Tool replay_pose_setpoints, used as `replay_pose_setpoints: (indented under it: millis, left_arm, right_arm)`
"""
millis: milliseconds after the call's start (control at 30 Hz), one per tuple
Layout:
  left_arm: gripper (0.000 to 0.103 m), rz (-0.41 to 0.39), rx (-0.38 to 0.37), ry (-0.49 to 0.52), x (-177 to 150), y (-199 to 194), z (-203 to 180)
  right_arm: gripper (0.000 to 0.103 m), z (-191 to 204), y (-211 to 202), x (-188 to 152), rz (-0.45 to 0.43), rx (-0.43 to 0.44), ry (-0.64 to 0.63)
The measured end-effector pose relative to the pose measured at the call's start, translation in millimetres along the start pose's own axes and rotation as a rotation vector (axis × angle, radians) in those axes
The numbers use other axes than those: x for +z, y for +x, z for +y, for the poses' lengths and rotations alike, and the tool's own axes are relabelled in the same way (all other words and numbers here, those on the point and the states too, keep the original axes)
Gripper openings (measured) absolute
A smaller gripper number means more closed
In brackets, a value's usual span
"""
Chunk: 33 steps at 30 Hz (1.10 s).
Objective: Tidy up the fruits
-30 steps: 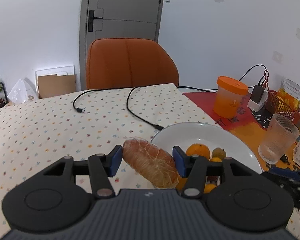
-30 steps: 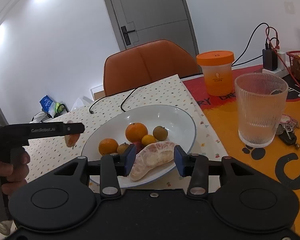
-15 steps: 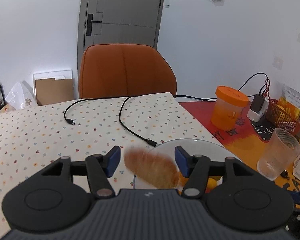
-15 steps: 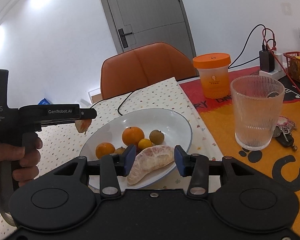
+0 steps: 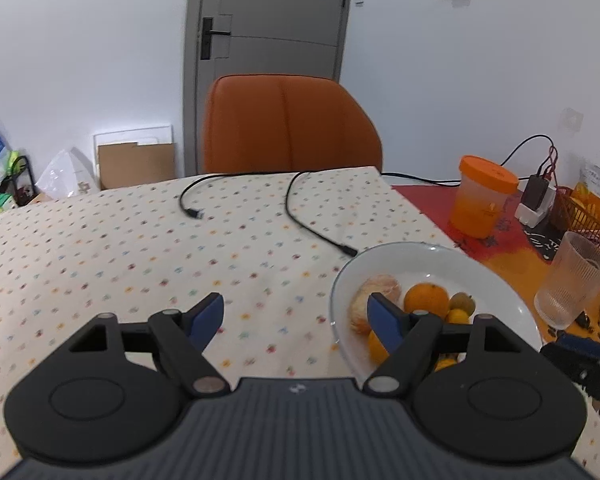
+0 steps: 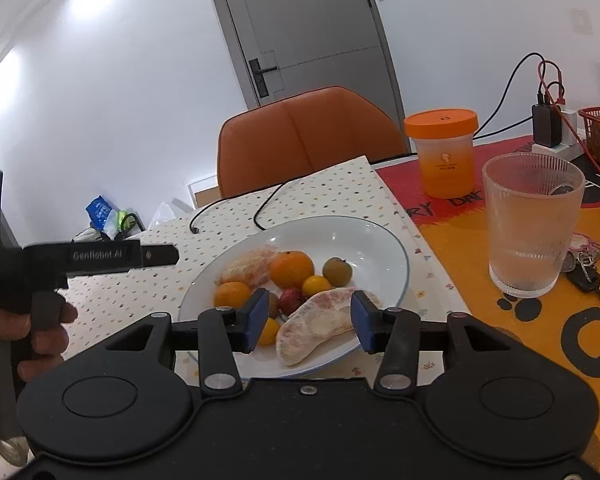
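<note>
Dropped from the left gripper (image 5: 294,316) since a second ago, the wrapped segment (image 5: 374,300) now lies in the plate (image 5: 496,276) near its left rim, while those jaws are opening with only tablecloth between them. Right gripper (image 6: 310,318) has jaws opening too, either side of a peeled pomelo wedge (image 6: 320,326) that rests at the plate's near rim, the pads not visibly pressing it. Oranges (image 6: 292,268) and small fruits sit mid-plate, partly hidden behind the fingers; the left hand (image 6: 40,336) is cut off at the frame edge.
</note>
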<state>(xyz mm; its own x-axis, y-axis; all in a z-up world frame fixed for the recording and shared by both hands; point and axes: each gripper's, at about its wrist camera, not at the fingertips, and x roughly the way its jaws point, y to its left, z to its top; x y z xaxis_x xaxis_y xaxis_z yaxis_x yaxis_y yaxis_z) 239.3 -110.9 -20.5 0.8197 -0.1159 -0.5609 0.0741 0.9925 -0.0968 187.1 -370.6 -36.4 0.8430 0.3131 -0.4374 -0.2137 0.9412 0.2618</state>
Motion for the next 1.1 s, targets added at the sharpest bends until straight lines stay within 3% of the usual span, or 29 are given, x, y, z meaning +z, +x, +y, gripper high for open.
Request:
replay_pose_setpoints:
  millis: [433,700,967,1100]
  left_arm:
    - [0.088,-0.03,0.05,-0.033,-19,-48,14]
    - [0.097,-0.043,0.061,-0.048,-31,-78,24]
    - [0.099,-0.046,0.071,-0.046,-45,-108,32]
    - [0.099,-0.051,0.073,-0.046,-50,-120,34]
  right_arm:
    - [0.064,14,-17,-1,-0.021,0.032,-0.027]
    - [0.082,30,-30,-2,-0.034,0.065,-0.058]
    - [0.102,46,-47,-6,-0.045,0.085,-0.074]
    - [0.103,52,-53,-8,-0.035,0.087,-0.077]
